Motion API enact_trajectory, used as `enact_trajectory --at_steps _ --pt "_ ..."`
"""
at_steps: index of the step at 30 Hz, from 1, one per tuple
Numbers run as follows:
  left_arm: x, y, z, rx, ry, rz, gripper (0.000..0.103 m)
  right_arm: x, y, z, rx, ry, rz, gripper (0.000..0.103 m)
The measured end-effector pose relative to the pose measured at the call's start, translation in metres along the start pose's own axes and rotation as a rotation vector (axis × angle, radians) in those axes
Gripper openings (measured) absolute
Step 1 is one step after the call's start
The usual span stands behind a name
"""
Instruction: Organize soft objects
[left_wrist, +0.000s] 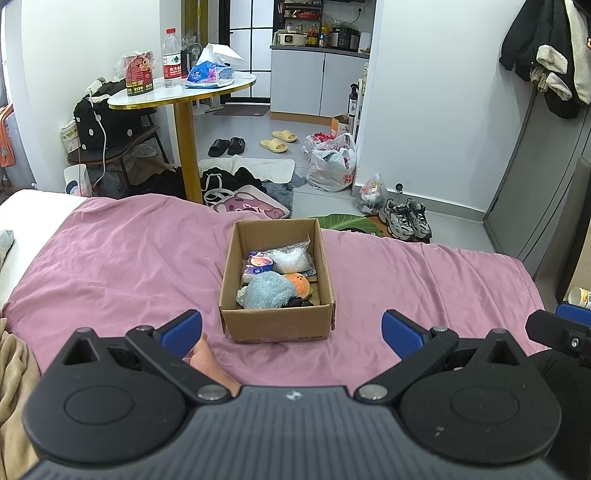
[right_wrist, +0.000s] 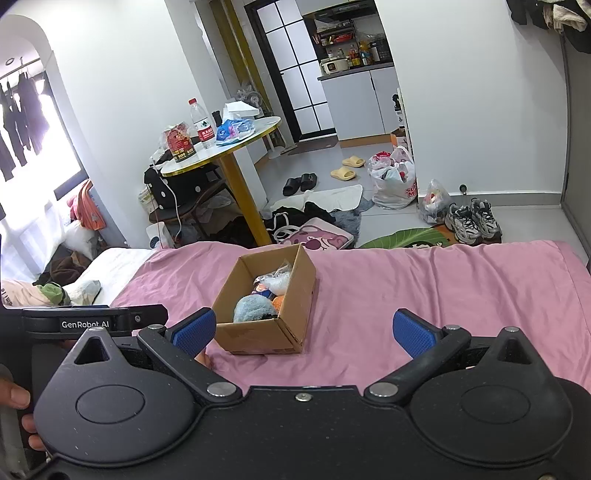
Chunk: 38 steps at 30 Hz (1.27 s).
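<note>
Left wrist view: the left tool (left_wrist: 291, 332) hangs low over the pink bedsheet (left_wrist: 110, 258), its blue pads spread wide with nothing between them. Just beyond it, near the middle of the bed, sits an open cardboard box (left_wrist: 277, 325). Inside lie a fluffy blue plush toy (left_wrist: 264, 291) at the near end, an orange plush (left_wrist: 299, 284) touching its right side, a tissue pack (left_wrist: 258, 264) behind them at the left, and a clear plastic bag of white filling (left_wrist: 291, 258) at the far right. Something dark lies against the near wall; what it is cannot be told.

Right wrist view: the right tool (right_wrist: 304, 332) is likewise wide apart and empty, with the box (right_wrist: 258, 336) just ahead and slightly left, one near corner turned toward it. A hand (right_wrist: 18, 413) shows at the lower left edge. Far beyond the bed stands a round surface (right_wrist: 236, 142) on a gold leg, carrying a water bottle (right_wrist: 201, 123).
</note>
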<state>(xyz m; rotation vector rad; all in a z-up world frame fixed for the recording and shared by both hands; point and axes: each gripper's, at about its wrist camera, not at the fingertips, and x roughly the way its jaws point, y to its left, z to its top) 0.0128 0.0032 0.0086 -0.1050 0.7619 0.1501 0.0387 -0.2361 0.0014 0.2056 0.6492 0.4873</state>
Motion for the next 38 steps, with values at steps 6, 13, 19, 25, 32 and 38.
enact_trajectory --at_steps 6,13,19,25,32,38 --pt "0.0004 0.0001 0.0004 0.0 0.002 0.0 0.103 -0.0006 -0.0005 0.0002 -0.001 0.001 0.001 0.103" --pt "0.0003 -0.0005 0.0001 0.0 0.003 0.001 0.103 -0.0008 0.0001 -0.0003 -0.003 0.003 0.001 0.103" --pt "0.0008 0.001 0.0006 -0.002 0.005 0.001 0.103 -0.0007 0.0005 -0.0002 -0.003 0.004 0.001 0.103" --pt "0.0004 0.0015 -0.0006 -0.003 0.007 0.003 0.103 -0.0007 0.0015 -0.0014 -0.004 0.006 0.0 0.103" --pt "0.0003 0.0031 -0.0017 -0.004 0.007 0.004 0.103 -0.0007 0.0016 -0.0012 -0.005 0.005 0.001 0.103" --pt "0.001 0.0032 -0.0032 0.005 0.007 -0.002 0.103 -0.0005 0.0022 -0.0011 -0.003 0.007 0.001 0.103"
